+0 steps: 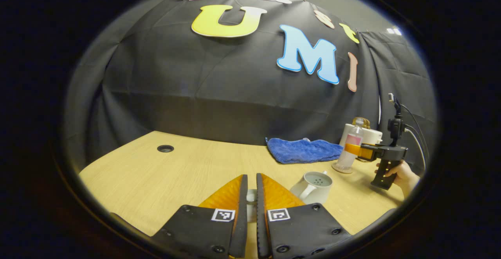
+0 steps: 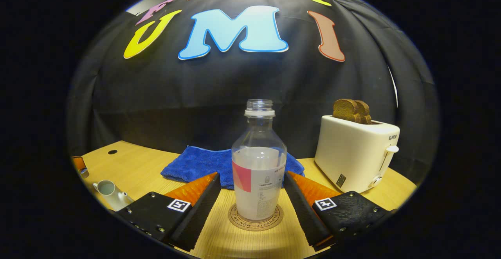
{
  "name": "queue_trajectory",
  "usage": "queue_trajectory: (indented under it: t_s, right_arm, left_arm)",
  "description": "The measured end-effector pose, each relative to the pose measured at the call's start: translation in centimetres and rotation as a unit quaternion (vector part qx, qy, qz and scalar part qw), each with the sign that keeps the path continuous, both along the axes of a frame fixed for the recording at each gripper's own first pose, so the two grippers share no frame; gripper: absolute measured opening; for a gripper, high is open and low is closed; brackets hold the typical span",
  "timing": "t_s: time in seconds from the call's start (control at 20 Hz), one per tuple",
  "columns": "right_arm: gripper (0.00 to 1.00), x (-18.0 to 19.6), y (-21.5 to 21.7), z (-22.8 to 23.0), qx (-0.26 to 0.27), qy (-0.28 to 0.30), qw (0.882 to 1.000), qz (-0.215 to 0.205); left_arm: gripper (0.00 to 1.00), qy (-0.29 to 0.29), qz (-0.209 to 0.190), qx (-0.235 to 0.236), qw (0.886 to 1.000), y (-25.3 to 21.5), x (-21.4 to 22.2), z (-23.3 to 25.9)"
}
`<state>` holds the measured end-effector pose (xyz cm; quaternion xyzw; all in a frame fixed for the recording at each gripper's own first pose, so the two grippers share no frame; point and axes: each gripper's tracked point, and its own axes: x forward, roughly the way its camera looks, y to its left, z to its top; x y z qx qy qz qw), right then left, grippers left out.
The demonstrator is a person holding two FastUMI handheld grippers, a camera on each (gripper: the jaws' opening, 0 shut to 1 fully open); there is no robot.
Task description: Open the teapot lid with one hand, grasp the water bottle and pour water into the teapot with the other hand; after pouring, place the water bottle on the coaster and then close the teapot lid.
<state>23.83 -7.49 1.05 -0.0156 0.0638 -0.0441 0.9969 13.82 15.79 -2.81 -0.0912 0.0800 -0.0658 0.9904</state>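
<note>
We saw the water bottle (image 2: 258, 169) upright on the coaster (image 2: 256, 219) near the table's (image 1: 156, 180) right edge, right gripper (image 2: 256, 208) spread around it, fingers apart from the bottle. Left gripper (image 1: 251, 204) pinched the lid (image 1: 251, 201), teapot (image 1: 315, 186) open beside it. We judged the lid should come down level, centred over the opening.

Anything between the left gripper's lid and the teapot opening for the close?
Nothing visible. The teapot stands open just right of the left gripper, which pinches the lid. The water bottle is already on the coaster, the right gripper open around it.
</note>
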Motion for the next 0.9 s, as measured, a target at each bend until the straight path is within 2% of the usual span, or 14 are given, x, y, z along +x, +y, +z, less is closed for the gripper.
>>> queue_trajectory:
  t_s: [0.1, 0.25, 0.45, 0.75, 0.9]
  right_arm:
    - [0.99, -0.7, -0.3, 0.5, -0.013, -0.007, 1.000, -0.010]
    - [1.00, -2.5, -0.1, 0.9, -0.002, -0.017, 1.000, -0.013]
    - [1.00, -5.8, 1.6, 0.6, 0.000, -0.013, 1.000, 0.008]
    - [1.00, -11.3, 4.4, 2.3, -0.049, -0.044, 0.997, 0.036]
    - [0.99, -13.5, 5.8, 3.2, -0.043, -0.060, 0.996, 0.048]
  left_arm:
    - [0.17, -0.003, 0.000, 0.004, 1.000, -0.1, -0.1, 0.1]
    - [0.17, -0.005, -0.002, 0.009, 1.000, -0.4, -0.2, 0.2]
    - [0.17, -0.012, -0.007, 0.015, 1.000, -1.2, -0.2, 0.4]
    - [0.17, -0.016, -0.024, 0.016, 0.999, -3.4, -0.2, 1.0]
    - [0.17, -0.028, -0.029, 0.044, 0.998, -5.0, -0.1, 2.1]
